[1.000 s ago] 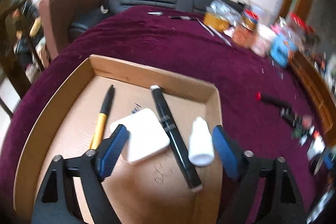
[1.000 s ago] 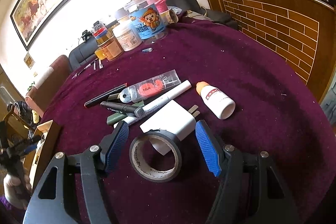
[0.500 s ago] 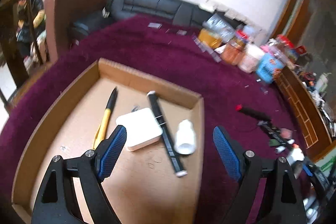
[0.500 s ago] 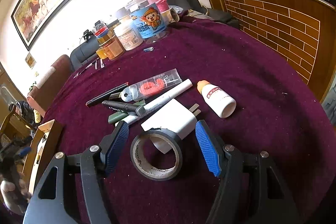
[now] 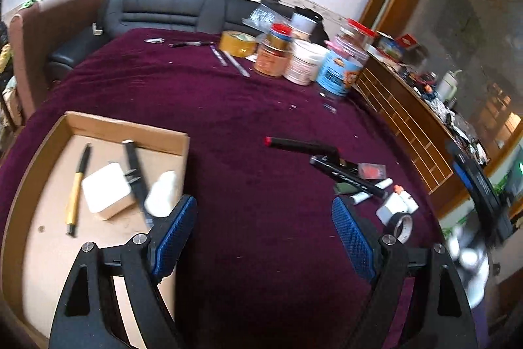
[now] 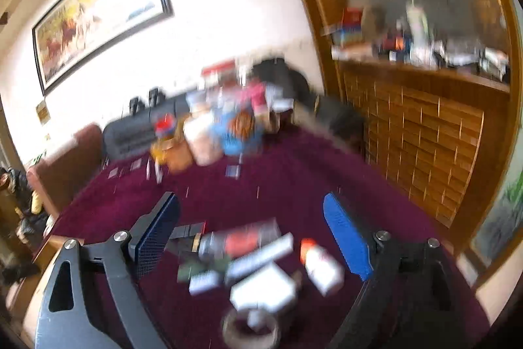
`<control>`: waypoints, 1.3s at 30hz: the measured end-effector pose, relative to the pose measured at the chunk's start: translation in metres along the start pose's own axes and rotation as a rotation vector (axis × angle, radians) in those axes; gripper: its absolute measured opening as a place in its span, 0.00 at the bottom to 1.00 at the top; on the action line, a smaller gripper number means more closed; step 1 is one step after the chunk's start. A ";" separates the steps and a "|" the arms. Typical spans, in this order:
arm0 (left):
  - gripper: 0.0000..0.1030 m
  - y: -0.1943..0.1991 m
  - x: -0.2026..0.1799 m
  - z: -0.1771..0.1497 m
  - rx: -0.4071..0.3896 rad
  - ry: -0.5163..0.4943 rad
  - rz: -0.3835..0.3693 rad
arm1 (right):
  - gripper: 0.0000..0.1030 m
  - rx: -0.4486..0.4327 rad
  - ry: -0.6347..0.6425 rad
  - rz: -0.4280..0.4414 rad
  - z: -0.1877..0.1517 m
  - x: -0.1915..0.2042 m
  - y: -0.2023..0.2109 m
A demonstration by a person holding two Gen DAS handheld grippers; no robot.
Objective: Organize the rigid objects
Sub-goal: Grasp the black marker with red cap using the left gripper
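My left gripper (image 5: 263, 226) is open and empty over the purple cloth, just right of a cardboard tray (image 5: 127, 130). The tray holds a yellow pen (image 5: 74, 190), a white adapter (image 5: 106, 190), a black marker (image 5: 135, 172) and a white bottle (image 5: 161, 193). A loose pile lies to the right: black pens (image 5: 343, 174), a white charger (image 5: 390, 205), a tape roll (image 5: 401, 226). My right gripper (image 6: 251, 233) is open and empty above that pile: tape roll (image 6: 250, 331), white charger (image 6: 263, 290), orange-capped bottle (image 6: 322, 265). This view is blurred.
Jars and tins (image 5: 304, 61) and a yellow tape roll (image 5: 237, 43) stand at the table's far side. A black sofa (image 5: 170, 10) and a brown chair (image 5: 49, 18) lie behind. A wooden counter (image 5: 402, 107) runs along the right.
My left gripper swung right, off the tray and toward the loose pile. My right gripper lifted and tilted up, so the pile dropped low in its view.
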State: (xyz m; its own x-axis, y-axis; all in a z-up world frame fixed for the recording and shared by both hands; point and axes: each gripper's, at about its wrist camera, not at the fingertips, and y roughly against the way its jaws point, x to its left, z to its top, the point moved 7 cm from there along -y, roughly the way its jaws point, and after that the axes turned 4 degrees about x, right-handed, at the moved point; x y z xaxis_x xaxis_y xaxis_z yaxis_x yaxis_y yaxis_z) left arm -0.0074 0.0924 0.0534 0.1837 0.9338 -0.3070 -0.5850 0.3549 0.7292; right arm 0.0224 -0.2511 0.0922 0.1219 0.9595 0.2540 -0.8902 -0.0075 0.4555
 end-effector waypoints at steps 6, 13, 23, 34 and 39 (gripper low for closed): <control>0.78 -0.027 -0.018 0.008 0.072 -0.047 0.019 | 0.87 0.147 -0.134 0.055 -0.003 -0.029 -0.067; 0.78 -0.093 -0.045 0.035 0.138 -0.156 0.064 | 0.86 0.248 -0.238 0.050 -0.033 -0.064 -0.092; 0.78 -0.201 -0.107 0.071 0.167 -0.472 0.157 | 0.86 0.289 -0.251 0.034 -0.040 -0.065 -0.107; 0.11 -0.198 -0.079 0.035 0.313 -0.479 0.097 | 0.86 0.297 -0.244 0.033 -0.040 -0.059 -0.108; 0.12 -0.189 -0.076 0.024 0.313 -0.484 0.139 | 0.86 0.288 -0.233 0.037 -0.038 -0.056 -0.107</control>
State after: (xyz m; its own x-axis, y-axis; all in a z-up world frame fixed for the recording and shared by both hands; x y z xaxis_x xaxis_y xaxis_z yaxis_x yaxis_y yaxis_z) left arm 0.1083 -0.0440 -0.0462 0.5042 0.8612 0.0647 -0.3819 0.1551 0.9111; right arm 0.0938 -0.2932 -0.0031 0.2179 0.8677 0.4468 -0.7399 -0.1517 0.6554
